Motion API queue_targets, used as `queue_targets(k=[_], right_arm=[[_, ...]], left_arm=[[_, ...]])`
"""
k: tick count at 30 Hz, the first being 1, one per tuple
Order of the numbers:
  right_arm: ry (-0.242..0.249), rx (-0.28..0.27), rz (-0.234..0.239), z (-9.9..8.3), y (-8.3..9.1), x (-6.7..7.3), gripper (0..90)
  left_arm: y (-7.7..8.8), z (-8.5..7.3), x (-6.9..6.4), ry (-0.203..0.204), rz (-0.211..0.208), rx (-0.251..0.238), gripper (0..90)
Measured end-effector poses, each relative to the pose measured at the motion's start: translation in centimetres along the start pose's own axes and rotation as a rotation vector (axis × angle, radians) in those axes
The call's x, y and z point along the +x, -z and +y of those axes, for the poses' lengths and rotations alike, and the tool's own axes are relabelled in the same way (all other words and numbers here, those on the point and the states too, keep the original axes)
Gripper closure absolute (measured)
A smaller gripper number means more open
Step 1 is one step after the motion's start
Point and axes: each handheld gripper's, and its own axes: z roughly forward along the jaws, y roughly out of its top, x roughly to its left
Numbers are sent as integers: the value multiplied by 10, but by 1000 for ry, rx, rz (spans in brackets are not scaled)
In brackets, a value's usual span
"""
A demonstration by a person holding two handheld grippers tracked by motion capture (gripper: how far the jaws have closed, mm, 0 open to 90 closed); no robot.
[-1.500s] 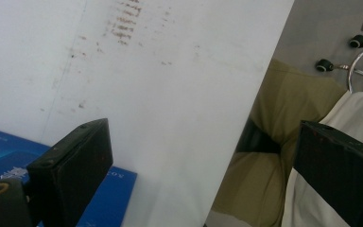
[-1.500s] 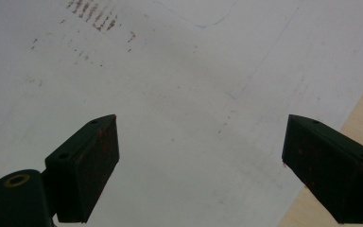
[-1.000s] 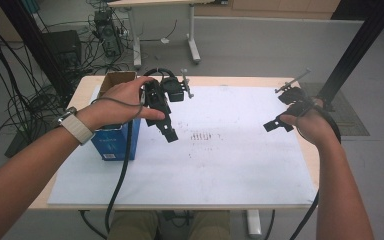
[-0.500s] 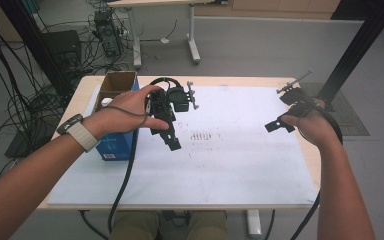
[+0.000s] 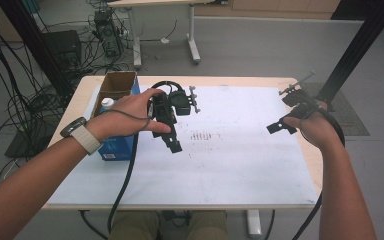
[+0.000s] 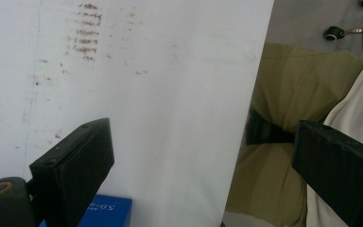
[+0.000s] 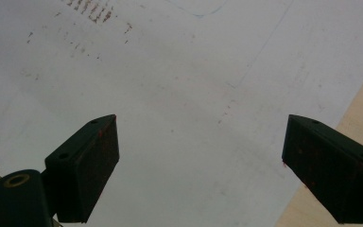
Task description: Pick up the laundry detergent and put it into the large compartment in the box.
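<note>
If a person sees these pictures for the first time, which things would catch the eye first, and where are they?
First, the two black handheld grippers above the table: the left gripper near the middle, the right gripper toward the right edge, both with jaws wide apart and empty. Next, the large white paper sheet with faint reddish-brown marks, covering the light wooden table. At the left stands an open blue cardboard box.

White sheet (image 5: pixel 240 155) (brown-speckled), blue box (image 5: pixel 117 147)
</note>
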Motion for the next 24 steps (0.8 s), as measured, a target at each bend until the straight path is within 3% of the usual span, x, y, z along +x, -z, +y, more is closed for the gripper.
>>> queue_targets(k=[24], right_arm=[[4, 1, 5, 0, -3, -1, 117]], left_arm=[[-3, -3, 3, 17, -3, -5, 70]])
